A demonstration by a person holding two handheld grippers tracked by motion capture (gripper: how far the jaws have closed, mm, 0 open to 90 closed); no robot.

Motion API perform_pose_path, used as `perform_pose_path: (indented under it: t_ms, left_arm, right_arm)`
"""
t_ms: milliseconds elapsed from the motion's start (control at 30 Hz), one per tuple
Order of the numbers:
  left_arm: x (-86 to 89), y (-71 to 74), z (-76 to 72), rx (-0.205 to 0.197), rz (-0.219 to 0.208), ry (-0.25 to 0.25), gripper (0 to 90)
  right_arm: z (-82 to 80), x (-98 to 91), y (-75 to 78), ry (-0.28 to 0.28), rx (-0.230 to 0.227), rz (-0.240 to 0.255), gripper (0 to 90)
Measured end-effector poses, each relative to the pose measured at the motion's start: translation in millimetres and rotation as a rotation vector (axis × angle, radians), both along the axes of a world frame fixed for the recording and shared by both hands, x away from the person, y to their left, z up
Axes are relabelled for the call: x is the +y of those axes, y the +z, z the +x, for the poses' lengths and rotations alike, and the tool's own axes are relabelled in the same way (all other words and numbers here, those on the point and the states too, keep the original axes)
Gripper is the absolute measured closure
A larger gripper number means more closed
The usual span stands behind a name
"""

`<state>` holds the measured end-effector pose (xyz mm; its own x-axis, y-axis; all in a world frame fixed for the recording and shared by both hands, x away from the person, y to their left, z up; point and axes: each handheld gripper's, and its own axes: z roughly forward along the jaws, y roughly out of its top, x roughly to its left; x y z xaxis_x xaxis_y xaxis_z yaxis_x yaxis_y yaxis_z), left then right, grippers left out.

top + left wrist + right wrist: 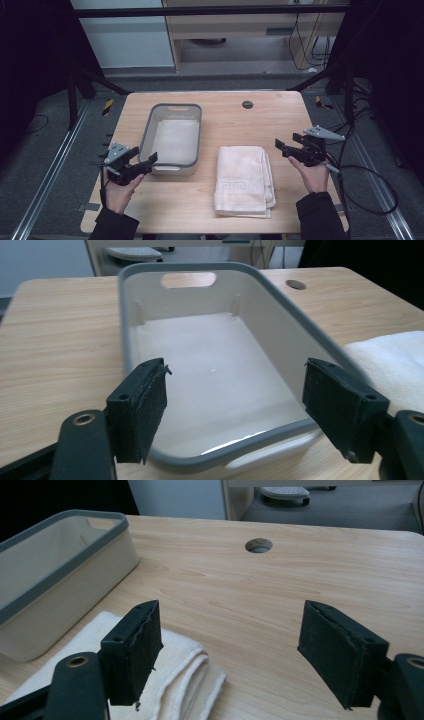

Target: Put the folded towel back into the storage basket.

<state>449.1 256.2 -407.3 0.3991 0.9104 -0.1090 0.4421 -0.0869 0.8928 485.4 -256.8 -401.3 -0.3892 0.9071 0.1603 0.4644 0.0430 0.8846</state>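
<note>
A folded white towel [242,180] lies on the wooden table [225,120], right of an empty pale bin with a grey rim [172,106]. My left gripper [145,155] hovers open at the bin's near left corner. In the left gripper view its jaws [245,410] frame the bin's near rim [200,266] with nothing between them, and the towel [395,360] shows at the right. My right gripper [286,142] is open to the right of the towel, off the table. In the right gripper view its jaws [235,655] stand apart above the towel's corner [185,680] and bare wood.
A round cable hole [247,104] sits in the table's far middle. Black frame bars [95,80] and cables [365,190] flank the table. Bare wood lies behind the towel and left of the bin. A wooden cabinet [240,25] stands beyond the table.
</note>
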Motion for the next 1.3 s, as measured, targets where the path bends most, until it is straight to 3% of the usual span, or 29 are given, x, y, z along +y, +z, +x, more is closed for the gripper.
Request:
perform_pose_path:
  t_ms: [567,733,1133,1300]
  left_arm:
    - [-71.5,3.6,-2.8,-0.016,0.003,-0.138,25.5]
    - [-89.3,-0.6,-6.7,-0.004,0.025,-0.184,25.8]
    - [-116.7,-15.7,-18.3,0.036,0.053,-0.26,26.4]
    - [-123.0,-21.6,-20.5,0.056,0.057,-0.275,27.0]
  right_arm:
    - [7.4,13.8,-1.7,0.066,-0.008,-0.005,26.5]
    - [8.6,16.1,-3.9,0.079,-0.004,-0.003,26.6]
    - [12.3,25.9,-20.5,0.115,0.053,-0.001,27.0]
    - [13.2,30.3,-25.2,0.126,0.076,-0.024,26.6]
